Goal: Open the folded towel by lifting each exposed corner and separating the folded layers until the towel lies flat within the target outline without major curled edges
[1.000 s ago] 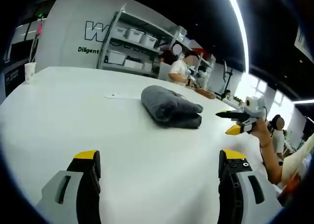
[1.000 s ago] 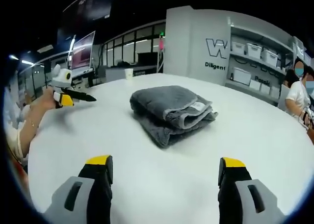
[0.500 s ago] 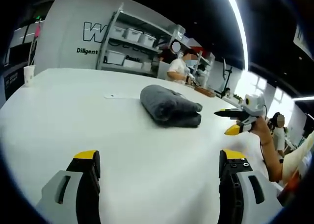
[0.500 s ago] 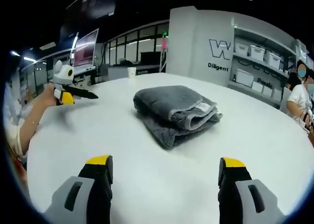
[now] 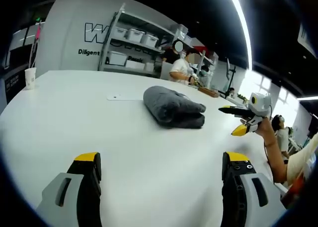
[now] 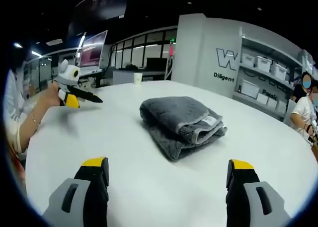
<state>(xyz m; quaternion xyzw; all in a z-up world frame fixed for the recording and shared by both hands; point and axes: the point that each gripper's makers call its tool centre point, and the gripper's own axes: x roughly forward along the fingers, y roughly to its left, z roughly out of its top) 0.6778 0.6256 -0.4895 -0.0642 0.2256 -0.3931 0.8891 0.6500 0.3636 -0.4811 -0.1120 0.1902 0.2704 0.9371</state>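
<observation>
Almost nothing changed in the last second: both grippers [image 5: 161, 172] [image 6: 166, 180] only drifted slightly, jaws spread wide and empty, towel [image 6: 182, 125] still folded on the table [image 6: 278, 147] ahead between them, so unfolding hasn't started.

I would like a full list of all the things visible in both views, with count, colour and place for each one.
towel: one, dark grey, folded, on the table's middle; a small white label on its top layer.
table: one, white, under everything.
paper cup: one, white, at the table's far edge.
flat white piece: one, lying on the table beside the towel; cannot tell what it is.
shelf rack: one, grey, with pale bins, against the far wall.
seated people: at least two, in white tops, beyond the table.
left gripper: one, grey with yellow tips, jaws apart, above bare table.
right gripper: one, same colours, jaws apart, short of the towel.
</observation>
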